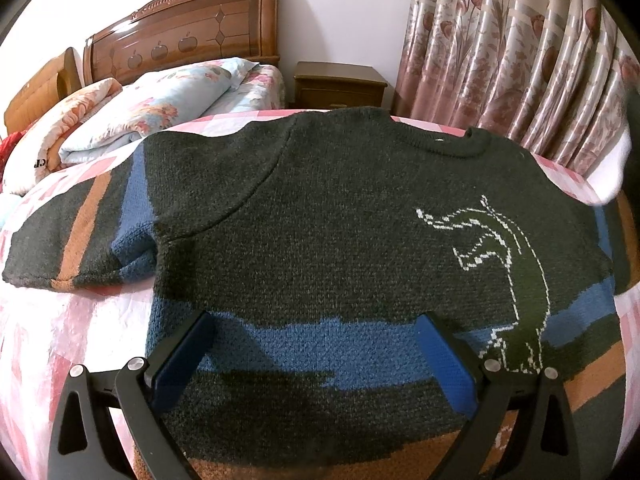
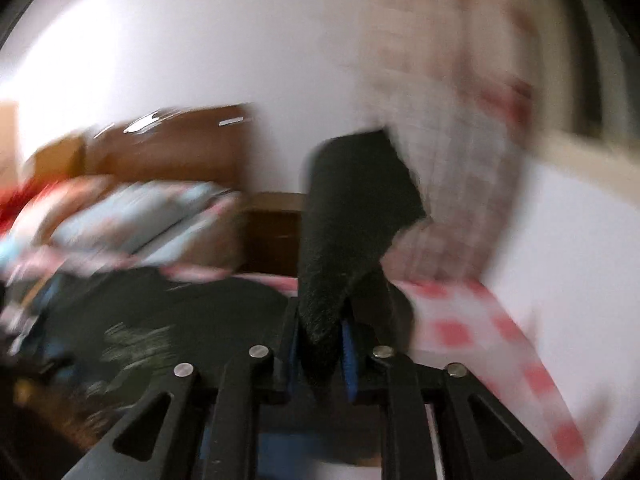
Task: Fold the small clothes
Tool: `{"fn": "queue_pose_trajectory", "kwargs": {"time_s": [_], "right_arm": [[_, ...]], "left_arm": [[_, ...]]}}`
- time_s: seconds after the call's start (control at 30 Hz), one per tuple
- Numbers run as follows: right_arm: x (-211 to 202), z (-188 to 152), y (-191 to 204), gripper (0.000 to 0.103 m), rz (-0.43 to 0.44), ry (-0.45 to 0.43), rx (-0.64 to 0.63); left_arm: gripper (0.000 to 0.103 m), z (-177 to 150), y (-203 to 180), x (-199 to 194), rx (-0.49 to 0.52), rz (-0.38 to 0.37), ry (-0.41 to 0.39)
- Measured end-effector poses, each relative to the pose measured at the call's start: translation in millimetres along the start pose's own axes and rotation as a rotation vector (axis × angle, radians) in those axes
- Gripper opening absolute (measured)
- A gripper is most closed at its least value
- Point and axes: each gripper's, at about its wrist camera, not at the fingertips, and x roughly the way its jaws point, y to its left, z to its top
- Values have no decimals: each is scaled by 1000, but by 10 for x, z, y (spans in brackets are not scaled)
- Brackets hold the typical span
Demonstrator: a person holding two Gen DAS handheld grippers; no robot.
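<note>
While a dark knitted sweater (image 1: 320,216) is being laid flat on the pink checked bedspread (image 1: 60,320), collar away from the camera, the left gripper (image 1: 316,356) is being held wide apart just above its striped hem. One sleeve (image 2: 352,216) is being pinched and lifted by the right gripper (image 2: 320,344); the fold is judged to run leftward across the body, toward the waiting left gripper.

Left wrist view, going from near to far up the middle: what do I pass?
Open left gripper → dark knitted sweater with blue and orange bands → pink checked bedsheet → brown wooden nightstand → white wall.
</note>
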Motion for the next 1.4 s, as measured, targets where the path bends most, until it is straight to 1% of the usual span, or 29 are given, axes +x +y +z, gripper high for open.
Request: {"fn": "queue_pose_trajectory", "kwargs": {"time_s": [0.03,0.07,0.1,0.13,0.2,0.27,0.33,0.43,0.5,0.53,0.57,0.6,0.63,0.67,0.73,0.77,0.83,0.87,0.93,0.97,1.0,1.03,1.07,1.1,1.13,1.2,1.3,1.37,1.4], "right_arm": [[74,17,312,103,94,43,-75],[136,4,516,103,149,82,-118],[187,-23,659,103,185,108,-141],[216,-54,734,103,208,125,-143],[225,-132,721,103,228,157,-109],[271,-218,564,103,204,202,-50],[229,-381,370,103,184,257,17],[159,-626,249,103,174,303,34],[192,-824,274,103,177,344,31],[228,-911,290,103,166,378,24],[238,-908,318,103,157,382,18],[234,-879,315,103,154,365,18],[261,-872,314,103,153,364,16],[313,-886,313,103,151,384,12],[308,-880,358,103,156,382,22],[309,-874,360,103,159,379,27],[326,-873,327,103,169,377,45],[329,-874,308,103,172,375,54],[302,-849,339,103,173,370,65],[255,-854,343,103,175,368,69],[244,-855,335,103,176,366,76],[233,-853,319,103,173,364,86],[206,-857,281,103,164,358,102],[208,-858,260,103,156,347,122],[187,-861,199,103,153,332,156],[160,-882,71,103,137,314,221],[182,-923,-54,103,121,324,284],[206,-925,-48,103,115,339,285],[223,-924,-29,103,110,349,275]], "left_arm": [[102,0,7,-3,-2,-4,-1],[102,-3,16,-6,-6,-7,-2],[102,-5,28,-8,-8,-12,-4],[102,-7,41,-14,-12,-19,-6],[102,-10,68,-24,-23,-35,-11],[102,-9,99,-35,-35,-53,-18],[102,-8,141,-50,-56,-81,-26],[102,-15,202,-78,-88,-119,-40],[94,-23,244,-118,-123,-127,-54],[87,-11,241,-136,-124,-143,-54],[80,1,224,-144,-116,-171,-53],[76,35,182,-146,-108,-226,-43],[74,64,141,-142,-107,-263,-32],[74,110,75,-141,-109,-293,-27],[74,209,-94,-123,-96,-322,-28],[74,265,-205,-69,-78,-308,-17],[74,350,-428,123,-30,-233,39],[75,368,-541,143,11,-181,11],[75,375,-794,189,94,-137,5],[59,367,-898,177,131,-152,1],[47,353,-968,156,159,-166,-6],[17,343,-1024,127,182,-189,-8],[9,346,-1053,86,197,-169,-16],[8,354,-1049,38,205,-145,-30],[8,372,-1009,-24,193,-155,-47],[8,424,-838,-183,119,-193,-84],[7,508,-387,-481,-29,-236,-137],[7,491,-117,-610,-80,-218,-155],[8,474,9,-624,-94,-203,-151]]}}
